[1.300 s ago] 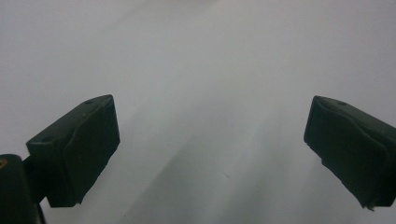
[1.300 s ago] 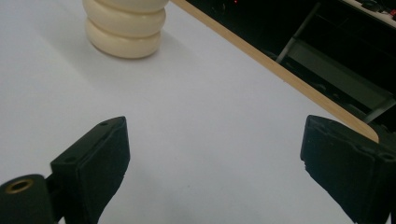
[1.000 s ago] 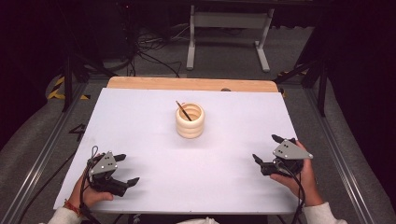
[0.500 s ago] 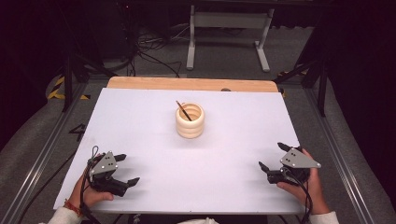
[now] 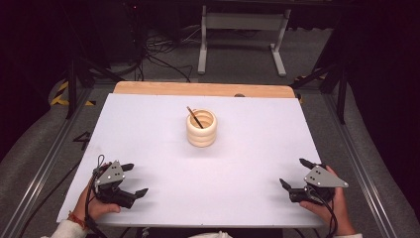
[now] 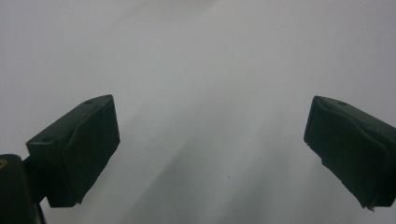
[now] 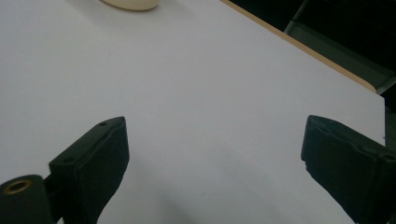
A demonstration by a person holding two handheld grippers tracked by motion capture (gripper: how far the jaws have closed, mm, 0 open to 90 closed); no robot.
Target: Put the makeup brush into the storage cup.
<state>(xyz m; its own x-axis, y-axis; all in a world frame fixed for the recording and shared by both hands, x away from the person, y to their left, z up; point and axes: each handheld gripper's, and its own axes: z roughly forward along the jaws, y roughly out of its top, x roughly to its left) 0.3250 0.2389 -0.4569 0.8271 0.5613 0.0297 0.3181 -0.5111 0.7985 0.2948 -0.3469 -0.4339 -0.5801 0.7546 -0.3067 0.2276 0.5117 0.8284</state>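
Lab recording setup: white-topped wooden surface [image 5: 163,148] on metal rails, black cables [image 5: 158,52] trailing over grey carpet, grey metal stand frame [image 5: 242,29] behind, dark surroundings.

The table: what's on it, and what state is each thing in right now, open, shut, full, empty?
Left gripper: open, holding nothing, low over the near left of the white table.
Right gripper: open, holding nothing, near right.
Ribbed cream cup: upright at the middle, untouched.
Thin brown stick: leaning inside the cup.
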